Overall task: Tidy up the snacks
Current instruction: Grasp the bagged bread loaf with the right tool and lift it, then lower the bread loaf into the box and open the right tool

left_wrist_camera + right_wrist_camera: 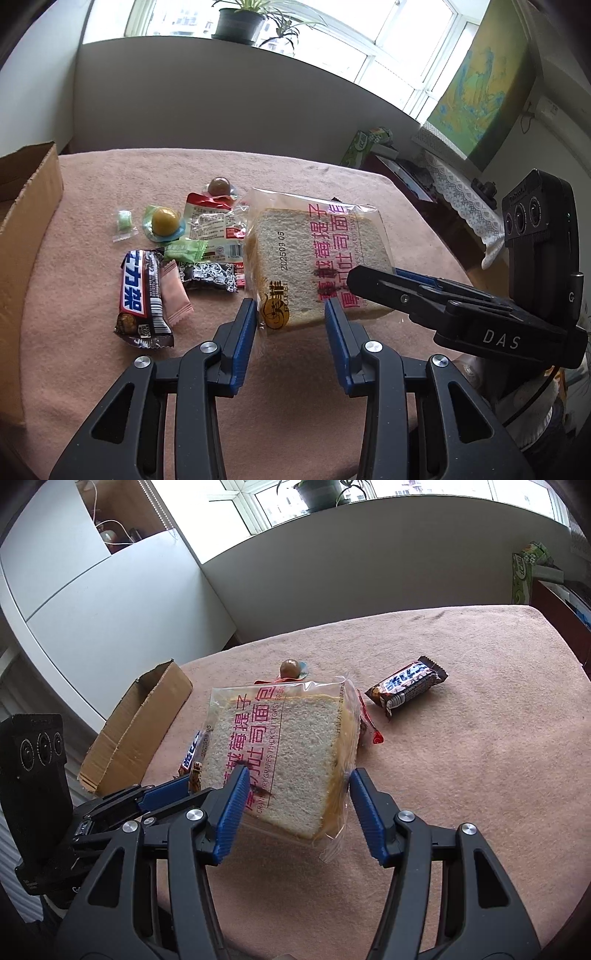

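The left gripper (290, 310) sits low over the pink-covered counter (258, 369), its blue fingers (243, 332) spread on either side of the near corner of a bagged bread slice (317, 262). The right gripper (295, 790) comes in from the other side, its fingers (231, 812) also spread, one pad over the bag's face, not visibly pinching. The bread lies on the counter amid small candies (164, 221) and a chocolate bar (142, 295). A second chocolate bar (406, 686) lies apart. An open cardboard box (136, 727) stands at the counter's edge.
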